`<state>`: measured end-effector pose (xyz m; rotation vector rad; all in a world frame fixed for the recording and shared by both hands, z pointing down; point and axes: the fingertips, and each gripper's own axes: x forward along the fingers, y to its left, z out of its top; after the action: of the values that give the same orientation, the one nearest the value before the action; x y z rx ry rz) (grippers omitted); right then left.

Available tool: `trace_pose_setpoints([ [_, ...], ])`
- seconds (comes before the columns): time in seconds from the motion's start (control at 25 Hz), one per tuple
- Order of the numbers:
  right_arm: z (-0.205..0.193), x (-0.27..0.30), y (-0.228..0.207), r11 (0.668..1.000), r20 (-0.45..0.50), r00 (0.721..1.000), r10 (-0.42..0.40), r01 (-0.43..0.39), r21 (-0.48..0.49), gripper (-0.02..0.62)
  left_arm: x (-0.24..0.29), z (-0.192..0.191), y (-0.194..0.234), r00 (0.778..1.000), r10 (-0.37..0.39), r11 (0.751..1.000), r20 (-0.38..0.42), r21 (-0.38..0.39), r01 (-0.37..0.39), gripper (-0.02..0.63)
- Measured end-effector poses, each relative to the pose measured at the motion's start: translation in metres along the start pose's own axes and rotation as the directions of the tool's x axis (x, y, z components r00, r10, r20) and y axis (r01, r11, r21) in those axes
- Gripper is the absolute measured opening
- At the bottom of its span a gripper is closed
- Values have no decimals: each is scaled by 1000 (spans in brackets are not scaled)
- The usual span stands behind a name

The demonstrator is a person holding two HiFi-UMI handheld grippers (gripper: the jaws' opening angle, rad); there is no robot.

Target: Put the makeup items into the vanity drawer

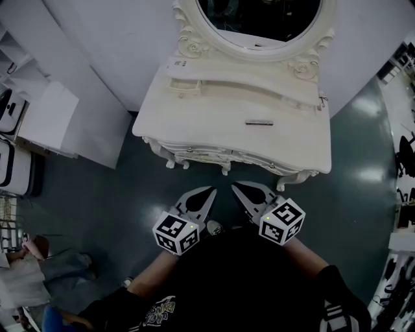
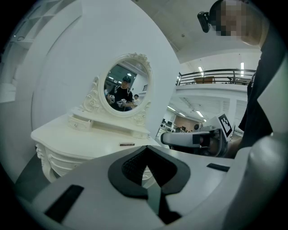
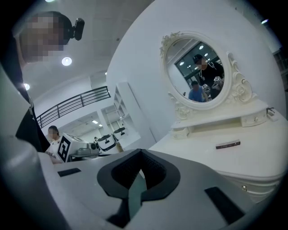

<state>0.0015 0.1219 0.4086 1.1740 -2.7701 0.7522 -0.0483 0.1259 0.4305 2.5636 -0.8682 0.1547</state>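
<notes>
Cream-white and carved, the vanity (image 1: 194, 123) stands with every drawer shut, so nothing can go in until one is pulled out. The only makeup item in view is a slim dark stick (image 1: 259, 122). It lies flat on the bare surface, right of centre, just in front of the raised shelf (image 1: 246, 81) under the oval mirror (image 1: 259, 19).

The left hand-held gripper (image 1: 212, 190) and the right hand-held gripper (image 1: 235, 187) hover short of the vanity's front edge, well apart from the stick. Each has its jaws together on nothing.

The likeliest trouble is the pick-up. A thin item lying flat gives the pads little to bite, and a shallow approach could push it towards the shelf or roll it off the edge. A steep approach risks scraping the painted top. The drawer pulls look small, so a closed or misaligned jaw may slip off one. Which drawer is meant, I cannot tell.
</notes>
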Motion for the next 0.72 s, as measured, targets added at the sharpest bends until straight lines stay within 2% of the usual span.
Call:
trace_pose_setpoints([
  [0.44,-6,16,9,1000,-16,1000,10,-10,3,28,-12,-5,5,1000,-7,1000,-15,8,7,2],
  [0.72,1,17,-2,1000,-12,1000,0,0,9,28,-7,-1,9,1000,5,1000,-5,10,-5,2],
])
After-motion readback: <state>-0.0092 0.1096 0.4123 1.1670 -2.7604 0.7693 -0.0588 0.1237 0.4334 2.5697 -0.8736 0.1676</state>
